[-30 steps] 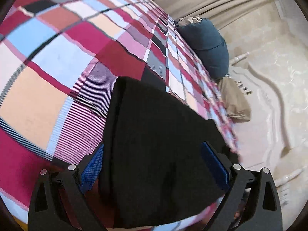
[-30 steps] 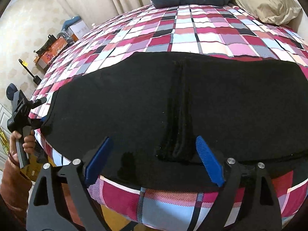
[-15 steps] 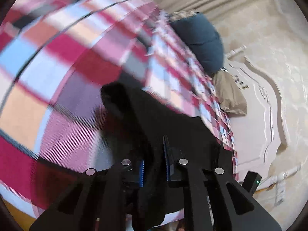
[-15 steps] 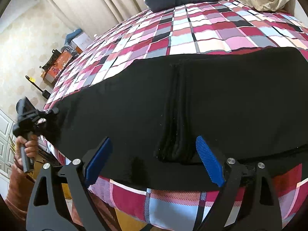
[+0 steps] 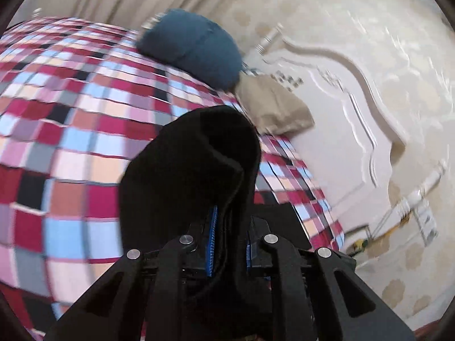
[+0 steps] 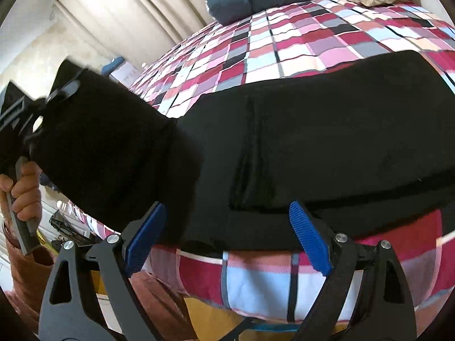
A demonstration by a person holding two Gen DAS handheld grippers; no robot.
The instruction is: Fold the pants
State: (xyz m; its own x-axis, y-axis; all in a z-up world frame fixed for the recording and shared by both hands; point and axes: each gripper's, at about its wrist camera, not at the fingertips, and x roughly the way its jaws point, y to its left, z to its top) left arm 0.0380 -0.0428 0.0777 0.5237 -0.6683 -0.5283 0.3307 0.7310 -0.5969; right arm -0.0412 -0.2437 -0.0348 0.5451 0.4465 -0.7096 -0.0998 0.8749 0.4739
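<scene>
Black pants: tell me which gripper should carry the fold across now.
Left. The left gripper is shut on the black pants, with that end lifted off the plaid bed. The right gripper is open, holding nothing, near the bed's edge.

Plaid bed (image 6: 312, 37), cream headboard (image 5: 355, 119), beige curtains (image 6: 136, 8).

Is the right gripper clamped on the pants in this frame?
No: the right gripper is open, its blue pads apart above the black pants.
</scene>
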